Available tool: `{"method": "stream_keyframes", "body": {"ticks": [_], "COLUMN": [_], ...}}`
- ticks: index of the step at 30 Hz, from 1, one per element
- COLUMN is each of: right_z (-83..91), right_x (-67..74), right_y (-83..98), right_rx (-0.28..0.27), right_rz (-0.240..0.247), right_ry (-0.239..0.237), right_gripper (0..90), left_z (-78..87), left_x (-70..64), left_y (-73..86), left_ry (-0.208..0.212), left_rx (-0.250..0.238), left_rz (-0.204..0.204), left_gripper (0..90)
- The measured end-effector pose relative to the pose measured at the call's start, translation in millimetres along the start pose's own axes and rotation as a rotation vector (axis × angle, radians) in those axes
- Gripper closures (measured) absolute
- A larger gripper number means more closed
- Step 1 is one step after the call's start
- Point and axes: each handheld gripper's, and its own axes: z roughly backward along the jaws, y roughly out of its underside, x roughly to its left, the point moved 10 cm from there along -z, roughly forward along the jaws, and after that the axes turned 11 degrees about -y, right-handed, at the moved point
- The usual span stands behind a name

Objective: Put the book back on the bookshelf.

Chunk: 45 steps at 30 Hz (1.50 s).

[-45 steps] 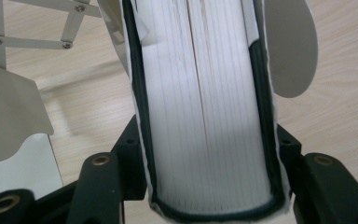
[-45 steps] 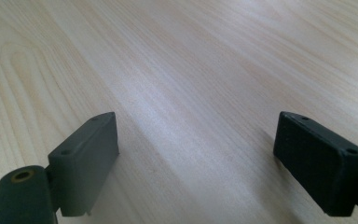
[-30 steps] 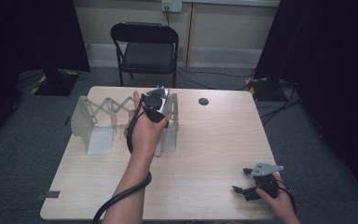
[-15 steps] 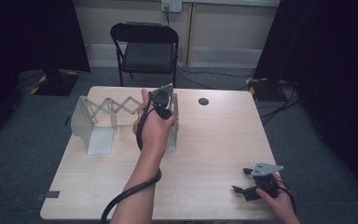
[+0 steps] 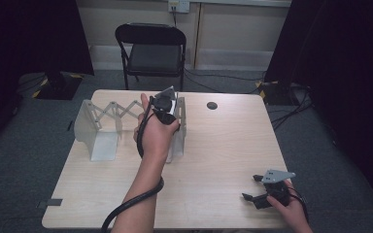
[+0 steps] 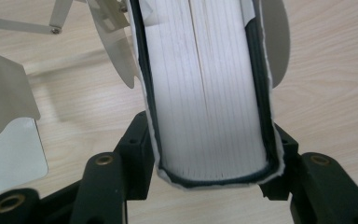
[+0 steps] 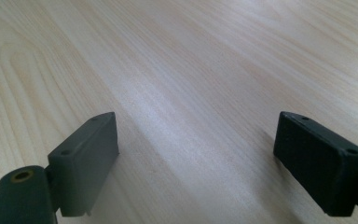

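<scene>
A thick, stiff, weighty book (image 6: 207,88) is clamped across its covers by the left gripper (image 6: 212,179), just easing, at the expandable book rack's (image 5: 97,131) three-o'clock end; right gripper (image 7: 196,158) fingers released.

Light wooden table top (image 5: 223,145) left bare across middle and right half; passage open there. Small dark round disc (image 5: 212,105) set near far edge, well apart from rest. Left half blocked by grey metal expanding book rack (image 5: 97,131) with scissor links, stretched from left end panel to right end panel. Thick white-paged book with dark cover (image 6: 205,88) wedged at rack's right end, left gripper (image 5: 164,104) closed around it. Right gripper (image 5: 264,190) parked at near right corner, jaws spread, bare wood seen between them. Black folding chair (image 5: 153,48) stood behind far edge.
</scene>
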Motion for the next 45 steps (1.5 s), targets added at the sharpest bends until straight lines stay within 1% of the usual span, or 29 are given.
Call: {"method": "stream_keyframes", "body": {"ticks": [5,6,10,12,13,15,20,25,26,29,33,38,39,40,45], "right_z": [0.0,0.0,0.0,0.0,0.0,0.0,0.0,0.0,0.0,0.0,-0.1,0.0,0.0,0.0,0.0], "right_x": [0.0,0.0,0.0,0.0,0.0,0.0,0.0,0.0,0.0,0.0,0.0,0.0,0.0,0.1,0.1], "right_y": [0.0,0.0,0.0,0.0,0.0,0.1,0.0,0.1,0.0,0.1,0.0,0.1,0.1,0.1,0.1], "right_rx": [0.000,0.000,0.000,0.000,0.000,0.001,0.000,0.001,0.000,0.001,-0.001,0.000,0.000,0.000,-0.001], "right_rz": [0.001,0.000,0.000,0.001,0.001,0.001,0.000,0.000,0.000,0.001,0.000,0.000,0.000,0.000,0.000], "right_ry": [0.000,0.000,0.000,0.000,0.000,0.000,0.000,0.000,0.000,0.000,0.001,0.002,0.002,0.001,0.002], "right_gripper": [13.3,13.3,13.3,13.3,13.3,13.3,13.3,13.3,13.3,13.3,13.3,13.3,13.3,13.4,13.4], "left_z": [1.7,1.9,3.6,4.8,4.8,6.1,6.1,8.0,9.7,10.9,11.6,14.4,14.8,15.2,14.2], "left_x": [0.1,0.1,1.0,2.2,2.2,1.6,1.8,1.4,1.6,2.2,4.9,7.3,8.1,9.2,11.3], "left_y": [3.2,4.1,8.2,10.0,10.0,10.9,16.9,19.4,20.2,21.6,26.2,31.0,32.2,34.9,38.3], "left_ry": [0.016,0.021,0.038,0.036,0.036,0.049,0.064,0.071,0.077,0.078,0.084,0.089,0.089,0.098,0.104], "left_rx": [-0.017,-0.023,-0.029,-0.033,-0.033,-0.043,-0.040,-0.049,-0.060,-0.068,-0.070,-0.086,-0.084,-0.084,-0.091], "left_rz": [-0.010,-0.020,-0.018,-0.030,-0.030,-0.026,-0.038,-0.039,-0.041,-0.047,-0.047,-0.051,-0.057,-0.063,-0.063], "left_gripper": [45.0,45.0,44.5,44.3,44.1,43.5,42.6,42.2,41.8,40.8,39.5,37.7,37.7,37.3,36.1]}}
